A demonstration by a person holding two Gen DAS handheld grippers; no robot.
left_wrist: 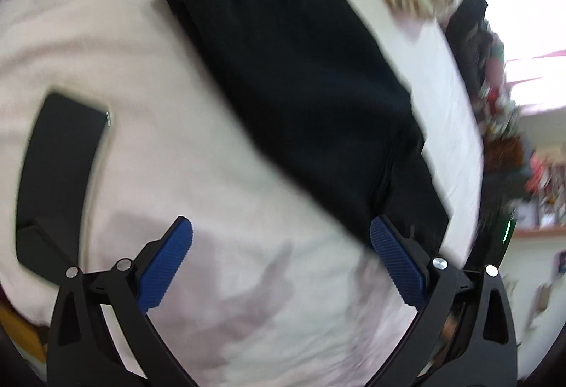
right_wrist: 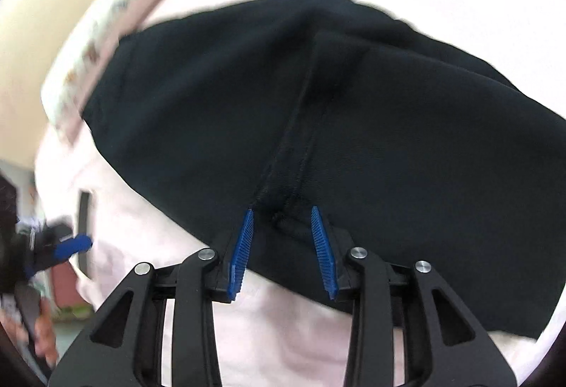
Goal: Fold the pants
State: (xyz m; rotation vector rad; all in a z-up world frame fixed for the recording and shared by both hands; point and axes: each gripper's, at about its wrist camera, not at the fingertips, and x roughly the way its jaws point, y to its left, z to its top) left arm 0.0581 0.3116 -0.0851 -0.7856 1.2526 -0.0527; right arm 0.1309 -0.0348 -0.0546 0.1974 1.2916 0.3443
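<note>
On the bed (left_wrist: 106, 44), black pants (left_wrist: 300, 86) are laid folded on the pale pink sheet. Left tongs (left_wrist: 281, 245) are held wide above the sheet, nothing between the pads, pants edge by one pad. Right tongs (right_wrist: 283, 245) are seen partly spread, straddling the pants seam (right_wrist: 297, 146); pads are not pressed on cloth.

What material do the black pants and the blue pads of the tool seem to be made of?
Black pants: apparently a woven fabric, matte; a fine diagonal weave and a double-stitched seam show in the right wrist view. The exact fibre cannot be told.

Blue pads of the right tool: probably rubber or soft plastic, matte, with fine ridges across the face. The left tool carries the same ridged pads.
</note>
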